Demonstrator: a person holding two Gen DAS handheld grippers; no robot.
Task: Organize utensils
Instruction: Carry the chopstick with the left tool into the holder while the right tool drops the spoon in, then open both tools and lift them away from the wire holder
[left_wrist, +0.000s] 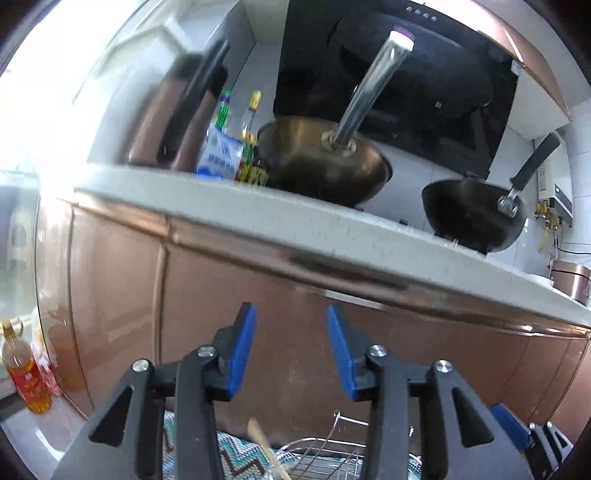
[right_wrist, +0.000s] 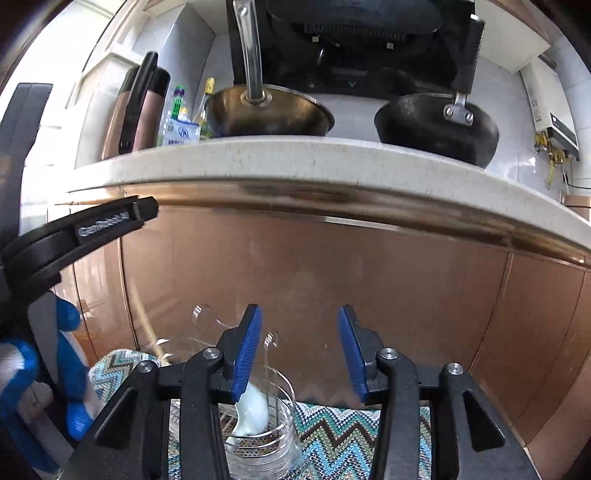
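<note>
Both claws point at the copper-coloured cabinet front (right_wrist: 314, 273) below the bench (right_wrist: 295, 158), and both stand spread with nothing between the blue pads.

Left claw (left_wrist: 291, 350): the jaws are apart, and only the cabinet panel shows in the gap. Below and behind its frame, at the lower edge of the left wrist view, lie a wire rack (left_wrist: 325, 454) and a wooden utensil handle (left_wrist: 264, 443), which rises at a tilt over a zigzag-patterned mat (left_wrist: 236, 458). Whether the handle rests in the rack or in another holder cannot be told.

Right claw (right_wrist: 299, 354): the jaws are apart and grip nothing. Directly below the left pad stands a clear glass cup (right_wrist: 262, 439) on the zigzag mat (right_wrist: 332, 432). The cup holds a white spoon (right_wrist: 251, 410), bowl end down, and clear plastic utensils (right_wrist: 271, 354) whose handles project above the rim. The claw stands above the cup and does not touch it.

At the left edge of the right wrist view, the frame of the other claw is visible, held by a gloved hand (right_wrist: 70, 354) in blue and white.

On the bench stand a brass-coloured wok (right_wrist: 269, 110) with a long steel handle, a black pan (right_wrist: 436, 125) with a black handle, several bottles (right_wrist: 181, 118), and a dark flask (right_wrist: 144, 107) at the left.
</note>
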